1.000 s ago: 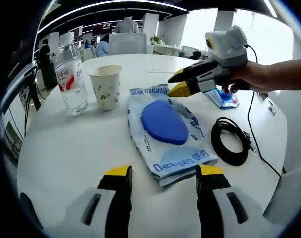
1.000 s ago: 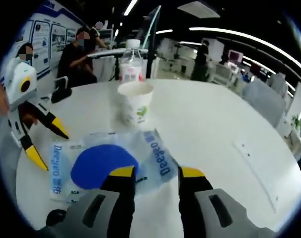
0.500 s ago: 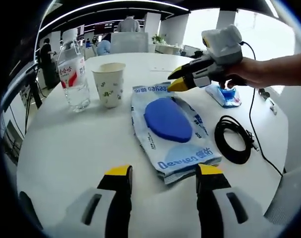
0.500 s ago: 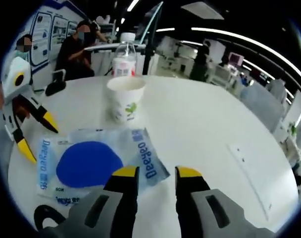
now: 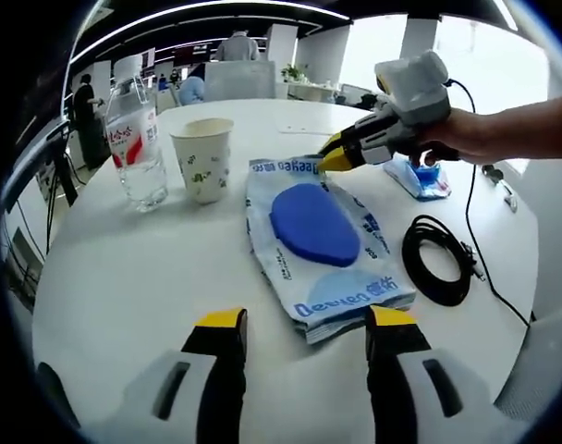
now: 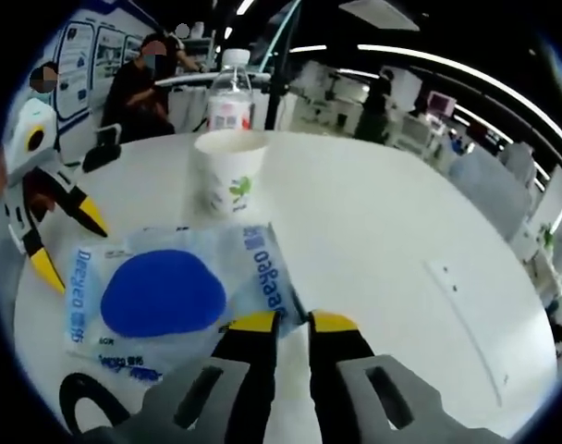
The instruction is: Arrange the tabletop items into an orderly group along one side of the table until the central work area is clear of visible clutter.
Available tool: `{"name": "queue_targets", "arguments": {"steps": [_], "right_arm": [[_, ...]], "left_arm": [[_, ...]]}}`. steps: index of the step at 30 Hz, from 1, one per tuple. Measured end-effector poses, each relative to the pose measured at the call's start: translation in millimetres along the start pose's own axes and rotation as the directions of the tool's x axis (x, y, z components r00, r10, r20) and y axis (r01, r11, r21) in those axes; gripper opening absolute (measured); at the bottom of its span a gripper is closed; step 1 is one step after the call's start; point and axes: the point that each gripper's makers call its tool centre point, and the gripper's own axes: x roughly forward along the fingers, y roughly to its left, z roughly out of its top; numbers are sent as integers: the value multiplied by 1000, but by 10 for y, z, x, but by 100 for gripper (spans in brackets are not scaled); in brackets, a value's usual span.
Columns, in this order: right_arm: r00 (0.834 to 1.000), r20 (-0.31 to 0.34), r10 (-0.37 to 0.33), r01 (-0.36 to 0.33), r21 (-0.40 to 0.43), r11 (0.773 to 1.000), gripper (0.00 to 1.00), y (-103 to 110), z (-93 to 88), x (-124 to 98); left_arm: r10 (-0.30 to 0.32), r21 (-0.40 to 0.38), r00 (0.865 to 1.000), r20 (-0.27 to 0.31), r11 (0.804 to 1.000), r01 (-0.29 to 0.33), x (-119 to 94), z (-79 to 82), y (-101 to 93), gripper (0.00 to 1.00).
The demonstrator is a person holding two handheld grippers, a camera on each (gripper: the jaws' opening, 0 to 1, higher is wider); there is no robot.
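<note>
Left gripper view: the wet-wipe pack, white with a blue oval lid, lies at frame centre on the round white table. The right gripper enters from the upper right, its yellow tips drawn close together at the pack's far edge; whether they pinch the film cannot be told. The left gripper rises from the bottom, jaws spread wide, holding nothing, just short of the pack's near edge. A paper cup and a water bottle stand side by side at upper left; a coiled black cable lies right of the pack, and a small blue packet sits beyond it.

Right gripper view: the right gripper shows its tips nearly closed over the pack's corner.

Judgement: the step in hand is seizing the pack to slide it toward the cup and bottle. A firm pinch on the sealed edge, not the lid, and a low drag should keep the cup upright.
</note>
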Motion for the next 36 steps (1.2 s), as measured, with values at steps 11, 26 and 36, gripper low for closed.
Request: {"name": "queue_targets", "arguments": {"steps": [11, 26, 36], "right_arm": [[1000, -13, -7, 7, 30, 1000, 2, -23, -47, -55], [998, -55, -26, 31, 101, 994, 0, -88, -312, -291], [998, -61, -31, 40, 151, 988, 0, -68, -383, -344]], "left_arm": [[0, -8, 1000, 3, 1000, 0, -8, 6, 39, 50], [27, -10, 1000, 13, 1000, -27, 28, 88, 140, 47], [36, 4, 999, 9, 999, -37, 24, 98, 179, 46]]}}
